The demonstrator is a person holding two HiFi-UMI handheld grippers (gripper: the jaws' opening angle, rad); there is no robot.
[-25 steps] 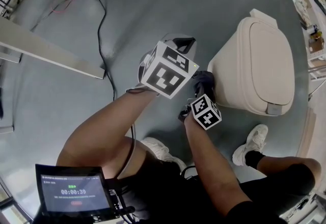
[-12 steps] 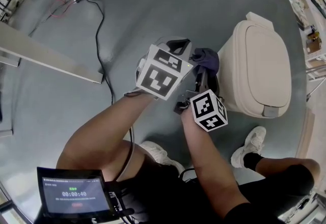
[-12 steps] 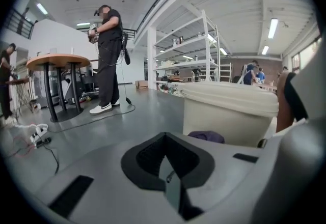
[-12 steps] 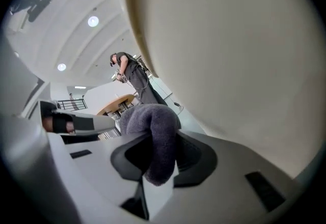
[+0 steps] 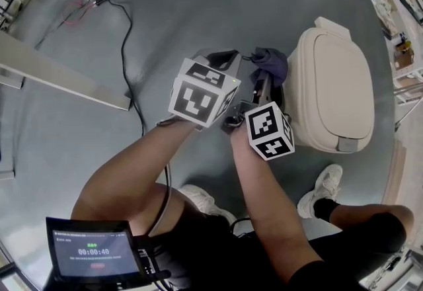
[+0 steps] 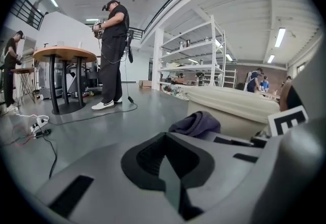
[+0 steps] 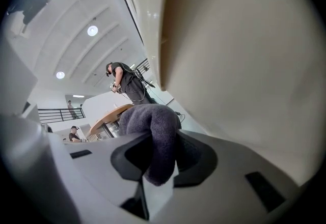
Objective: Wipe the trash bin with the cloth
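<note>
Clamping a fold of the dark cloth (image 7: 153, 131) between its jaws, the right claw (image 7: 160, 169) holds it just beside the side wall of the beige trash bin (image 7: 244, 65); contact cannot be confirmed. The left claw (image 6: 165, 167), jaws together and empty, hovers alongside. The bin stands on the floor (image 5: 79, 137), lid shut. Step in hand, by judgement: wiping the side wall. The next move calls for pressing the cloth against the wall and stroking along it.

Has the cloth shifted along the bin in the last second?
Yes. The cloth, clamped in the right gripper, has slid along the trash bin side wall, away from the person.
</note>
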